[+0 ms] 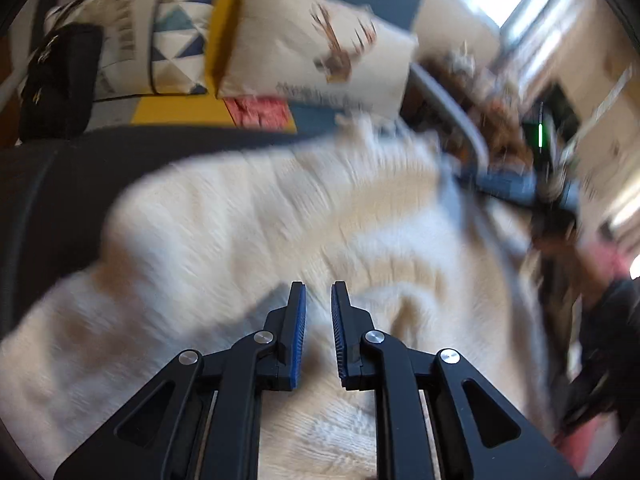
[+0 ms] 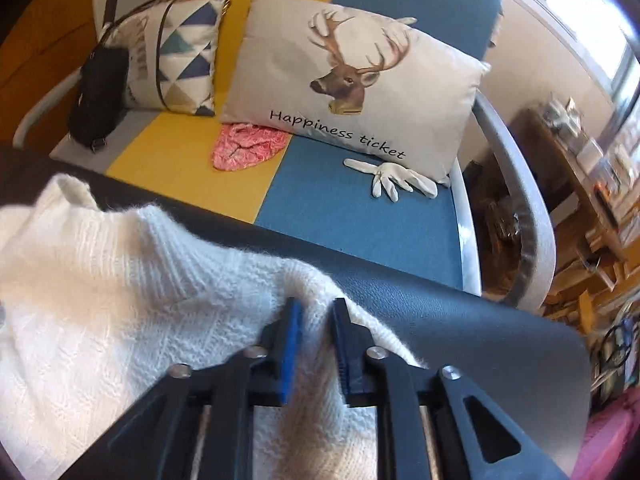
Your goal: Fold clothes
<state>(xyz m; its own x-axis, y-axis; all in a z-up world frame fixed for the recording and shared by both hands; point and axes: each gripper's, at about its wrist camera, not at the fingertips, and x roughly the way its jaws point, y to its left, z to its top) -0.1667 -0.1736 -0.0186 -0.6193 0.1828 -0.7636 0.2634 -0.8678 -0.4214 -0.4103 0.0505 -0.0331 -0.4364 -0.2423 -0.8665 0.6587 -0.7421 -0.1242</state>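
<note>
On the dark table [image 2: 460, 320], both claws pinch the white sweater [image 2: 100, 300], blurred in the left view.

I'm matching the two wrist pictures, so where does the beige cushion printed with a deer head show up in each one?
Left wrist view: the beige deer-head cushion sits upper centre, blurred by motion, beyond the white knitted sweater.
Right wrist view: it lies upper centre-right, sharp, on the blue seat panel.
Shared landmark: the triangle-patterned cushion stands just left of it in both.
</note>
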